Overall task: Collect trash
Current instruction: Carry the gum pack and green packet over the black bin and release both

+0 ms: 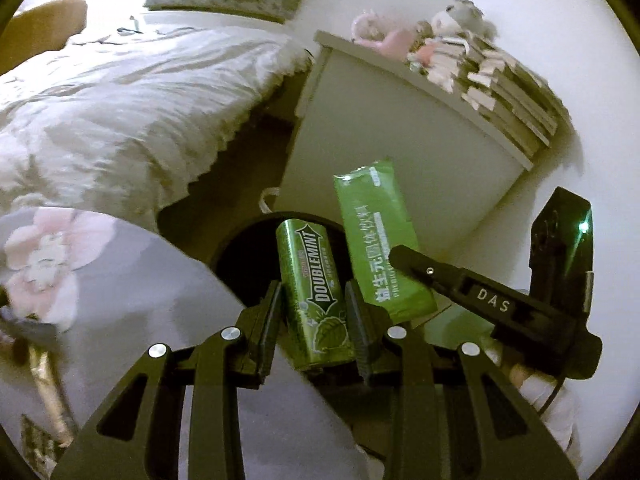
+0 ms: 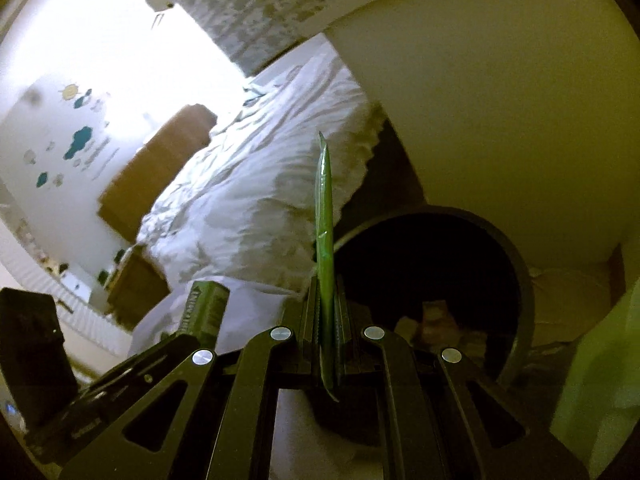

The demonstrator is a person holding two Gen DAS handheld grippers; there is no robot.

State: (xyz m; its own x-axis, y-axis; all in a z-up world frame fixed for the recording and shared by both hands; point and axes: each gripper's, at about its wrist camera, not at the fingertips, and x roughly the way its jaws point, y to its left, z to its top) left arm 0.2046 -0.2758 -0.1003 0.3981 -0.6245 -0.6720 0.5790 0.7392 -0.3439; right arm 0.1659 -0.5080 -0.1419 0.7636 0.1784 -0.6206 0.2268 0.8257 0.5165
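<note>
My left gripper (image 1: 314,294) is shut on a green Doublemint box (image 1: 314,292), held over the dark round mouth of a black trash bin (image 1: 240,252). My right gripper (image 2: 325,292) is shut on a flat green wrapper (image 2: 325,216), seen edge-on, held beside the bin's mouth (image 2: 516,248), with some trash inside. In the left wrist view the wrapper (image 1: 376,236) shows face-on just right of the box, with the right gripper's finger (image 1: 424,266) across it. In the right wrist view the Doublemint box (image 2: 208,304) shows at lower left.
A bed with a white rumpled quilt (image 1: 120,112) lies left of the bin. A white cabinet (image 1: 400,132) stands behind it, with a stack of books (image 1: 500,88) and plush toys (image 1: 400,36) on top. A grey floral cloth (image 1: 100,280) lies at lower left.
</note>
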